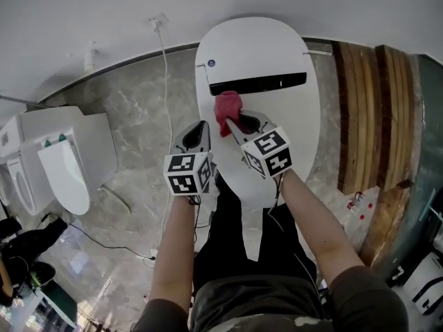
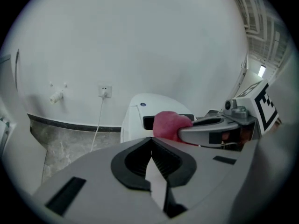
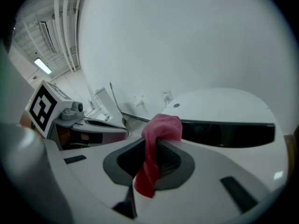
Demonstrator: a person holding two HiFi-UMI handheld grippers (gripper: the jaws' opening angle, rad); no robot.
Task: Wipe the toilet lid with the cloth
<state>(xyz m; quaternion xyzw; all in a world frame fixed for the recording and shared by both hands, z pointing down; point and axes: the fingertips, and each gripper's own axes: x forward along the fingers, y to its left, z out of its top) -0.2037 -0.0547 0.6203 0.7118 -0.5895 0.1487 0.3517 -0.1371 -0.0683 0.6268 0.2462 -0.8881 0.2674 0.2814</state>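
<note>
- Head view: right claw (image 1: 232,124) clamps the red cloth (image 1: 226,108) over the closed white toilet lid (image 1: 257,47).
- At the lid's left edge, left claw (image 1: 202,127) is pressed together, empty.

The lid (image 1: 257,54) is white, glossy and oval, lying shut, with a long black strip (image 1: 257,84) running across it toward its far end. The cloth (image 1: 227,109) is a small pinkish-red rag, crumpled and pinched in the right tool (image 1: 232,124). A wad bulges past the tips and a tail hangs back between them, over the lid's middle just short of the strip; whether it touches the lid cannot be told.
</note>
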